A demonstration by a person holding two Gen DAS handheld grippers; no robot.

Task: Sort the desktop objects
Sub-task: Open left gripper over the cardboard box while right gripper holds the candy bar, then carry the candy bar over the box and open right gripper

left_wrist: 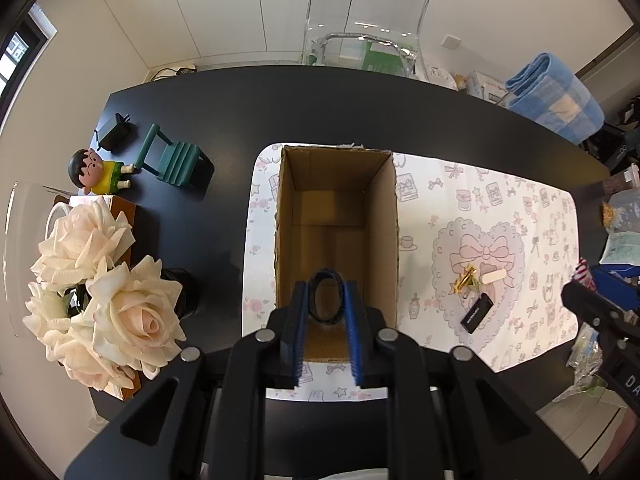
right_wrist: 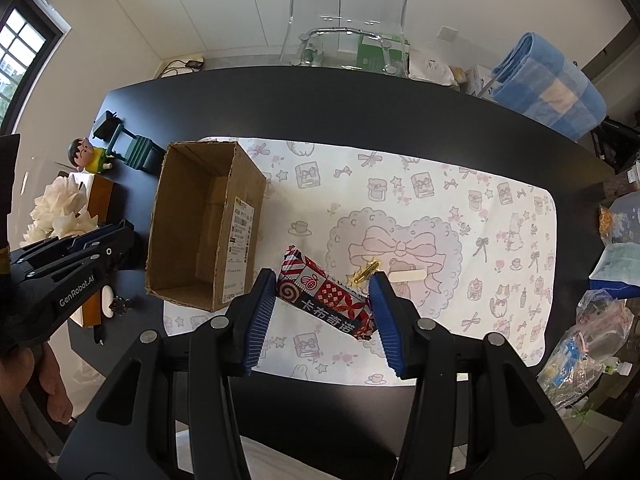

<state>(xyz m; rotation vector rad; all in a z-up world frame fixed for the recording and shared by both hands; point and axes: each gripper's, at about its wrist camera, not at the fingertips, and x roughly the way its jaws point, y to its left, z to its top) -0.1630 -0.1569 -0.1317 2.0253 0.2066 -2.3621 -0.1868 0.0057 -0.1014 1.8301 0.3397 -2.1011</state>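
My left gripper [left_wrist: 326, 294] is shut on a black ring-shaped band [left_wrist: 327, 296] and holds it over the near end of the open cardboard box [left_wrist: 280, 216]. The box shows empty in the right wrist view [right_wrist: 240, 216]. My right gripper [right_wrist: 323, 280] is shut on a red, white and black snack packet [right_wrist: 326, 296], held crosswise above the printed mat [right_wrist: 440, 200]. A gold clip [left_wrist: 466, 282], a white eraser [left_wrist: 494, 277] and a black USB stick [left_wrist: 477, 313] lie on the mat's heart print. The clip [right_wrist: 366, 272] and eraser [right_wrist: 406, 276] also show past the right fingertips.
Cream roses [left_wrist: 100, 280], a cartoon figurine [left_wrist: 94, 172], a small green toy chair [left_wrist: 176, 160] and a black charger [left_wrist: 114, 130] stand left of the box. A blue folded towel [left_wrist: 556, 96] and plastic bags [right_wrist: 592, 344] lie at the right. A clear chair [left_wrist: 368, 12] stands behind the dark table [left_wrist: 320, 104].
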